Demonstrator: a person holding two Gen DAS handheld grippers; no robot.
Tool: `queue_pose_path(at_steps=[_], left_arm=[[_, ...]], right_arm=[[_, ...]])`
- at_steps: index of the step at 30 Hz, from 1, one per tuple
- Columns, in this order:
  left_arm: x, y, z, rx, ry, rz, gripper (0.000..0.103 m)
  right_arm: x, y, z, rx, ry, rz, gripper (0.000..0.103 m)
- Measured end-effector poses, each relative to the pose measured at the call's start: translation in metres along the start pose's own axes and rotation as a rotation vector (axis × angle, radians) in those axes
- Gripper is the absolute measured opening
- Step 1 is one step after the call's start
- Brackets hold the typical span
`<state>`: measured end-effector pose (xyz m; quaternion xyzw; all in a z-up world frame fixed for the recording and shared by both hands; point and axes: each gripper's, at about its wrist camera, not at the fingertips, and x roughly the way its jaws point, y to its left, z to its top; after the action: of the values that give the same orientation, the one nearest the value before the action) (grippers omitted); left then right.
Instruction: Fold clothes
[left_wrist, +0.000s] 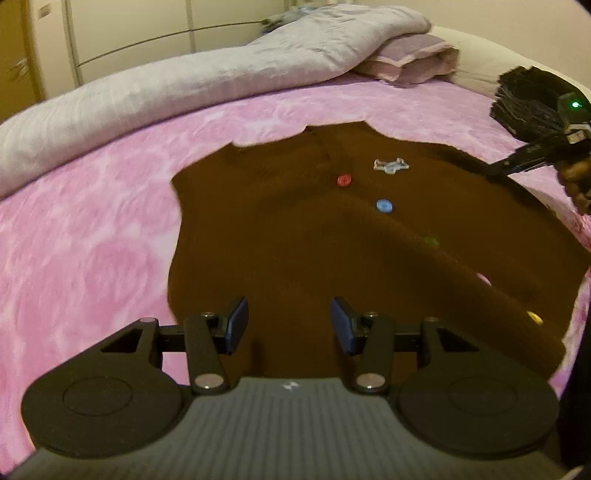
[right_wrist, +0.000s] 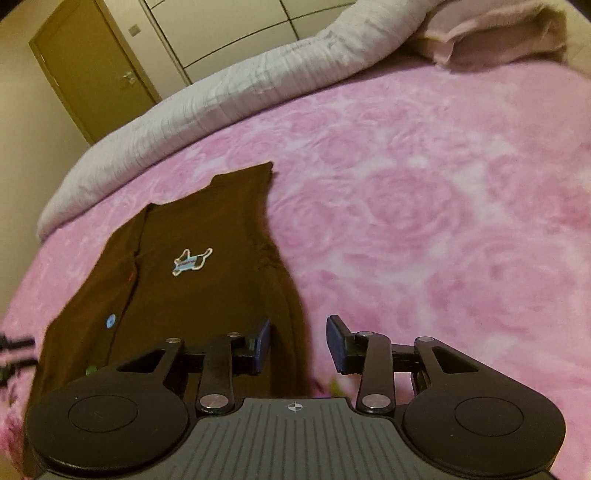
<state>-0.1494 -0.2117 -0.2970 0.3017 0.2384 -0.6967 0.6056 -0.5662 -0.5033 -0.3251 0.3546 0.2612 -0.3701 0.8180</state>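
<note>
Bed under a pink rose-patterned blanket (right_wrist: 424, 206), a grey duvet (left_wrist: 184, 88) rolled along its far edge; wardrobe panels behind.

Brown cardigan (left_wrist: 295, 236) lies flat on the blanket, with a dog patch (right_wrist: 192, 261); no legible writing.

The door (right_wrist: 92, 70) appears in the right wrist view only.

Left gripper (left_wrist: 289, 325) and right gripper (right_wrist: 298, 345): jaws apart, nothing between.

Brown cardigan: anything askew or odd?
Nothing damaged. The brown cardigan lies mostly flat on the pink blanket, buttoned, dog patch up. One ridge of slack fabric runs diagonally beside the buttons.
</note>
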Motion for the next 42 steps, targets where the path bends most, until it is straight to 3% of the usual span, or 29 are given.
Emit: queue_pose_path(at_steps=[1,2,5,11,18,22,26,27,28,31,36,37,39,40,42], left_arm=[[-0.003,-0.001,-0.006,-0.019,0.009,0.006,0.045],[-0.006,-0.002,-0.013,-0.038,0.018,0.013,0.045],[-0.009,0.003,-0.028,-0.075,0.057,0.026,0.045],[-0.034,0.004,-0.045,-0.080,0.055,0.050,0.045],[-0.069,-0.030,-0.072,0.089,0.031,0.073,0.046],[-0.088,-0.049,-0.087,0.154,0.003,0.068,0.052],[-0.101,-0.065,-0.098,0.218,-0.033,-0.003,0.053],[-0.102,-0.071,-0.100,0.244,-0.037,-0.016,0.054],[-0.101,-0.078,-0.102,0.283,-0.036,-0.011,0.056],[-0.090,-0.098,-0.108,0.412,-0.018,0.027,0.056],[-0.072,-0.113,-0.116,0.527,0.015,0.079,0.056],[-0.073,-0.114,-0.116,0.533,0.016,0.080,0.055],[-0.074,-0.115,-0.118,0.550,0.022,0.071,0.044],[-0.074,-0.116,-0.120,0.573,0.031,0.059,0.034],[-0.076,-0.115,-0.119,0.570,0.036,0.037,0.027]], right_arm=[[0.007,-0.002,0.002,-0.010,0.003,-0.013,0.015],[0.012,-0.005,0.004,-0.005,-0.004,-0.017,0.009],[0.017,-0.019,0.010,0.052,-0.041,-0.010,0.008],[-0.038,-0.017,-0.010,0.072,-0.080,-0.026,0.015],[-0.111,0.002,-0.093,0.108,-0.001,0.037,0.029],[-0.126,0.011,-0.133,0.173,0.014,0.080,0.040],[-0.118,0.017,-0.151,0.204,0.037,0.083,0.040],[-0.116,0.017,-0.152,0.211,0.037,0.070,0.027],[-0.116,0.016,-0.150,0.210,0.028,0.057,0.008],[-0.120,0.009,-0.139,0.186,-0.021,-0.005,0.008],[-0.119,0.002,-0.133,0.151,-0.010,-0.040,0.008],[-0.119,0.002,-0.134,0.137,-0.006,-0.044,0.008],[-0.119,0.000,-0.136,0.137,-0.007,-0.043,0.008],[-0.119,-0.001,-0.136,0.136,-0.008,-0.044,0.008],[-0.116,0.001,-0.137,0.122,-0.001,-0.050,0.008]])
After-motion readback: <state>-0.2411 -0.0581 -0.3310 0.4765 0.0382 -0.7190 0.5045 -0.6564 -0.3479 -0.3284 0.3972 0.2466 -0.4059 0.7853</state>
